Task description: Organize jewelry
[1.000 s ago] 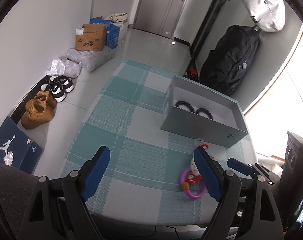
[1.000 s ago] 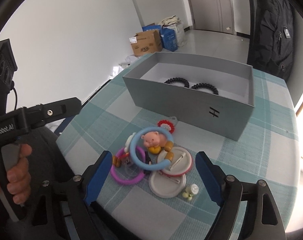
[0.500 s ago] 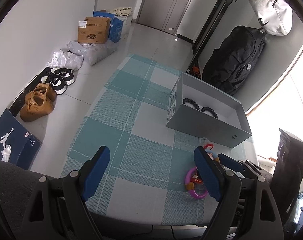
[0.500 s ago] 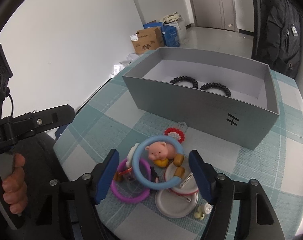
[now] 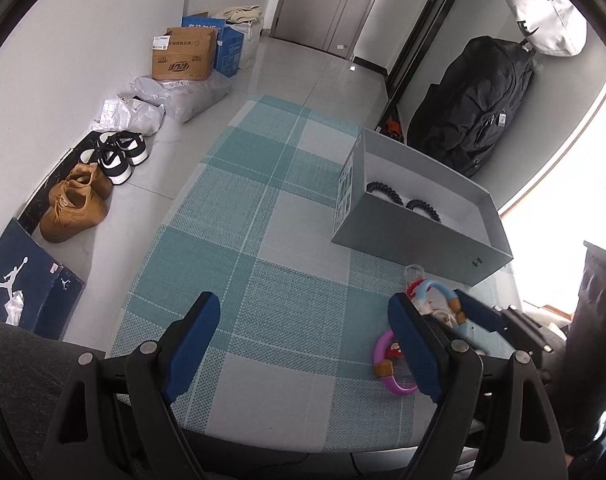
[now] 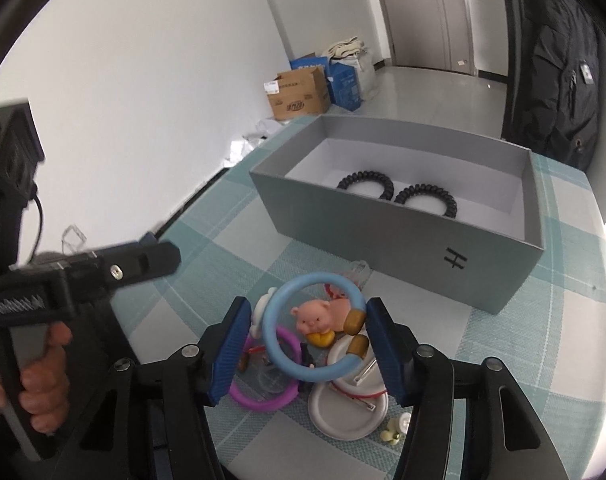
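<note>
right tongs (image 6: 307, 344): closing round the blue ring (image 6: 303, 364) with the pig charm, pads not quite on it
left tongs (image 5: 303, 344): held wide, nothing gripped
blue ring: on the table (image 6: 523, 344), just before the grey box (image 6: 403, 240)

White walls (image 5: 83, 40), pale tiled floor (image 5: 299, 68), grey door (image 5: 327, 0) – bright daylight from the window (image 5: 575, 240).

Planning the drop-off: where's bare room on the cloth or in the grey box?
Free: the checked cloth left of the grey box, ahead of the left claw; the box floor right of the two black coil ties. Crowded: the trinket pile near the box front, where the right claw is closing around the blue ring.
</note>
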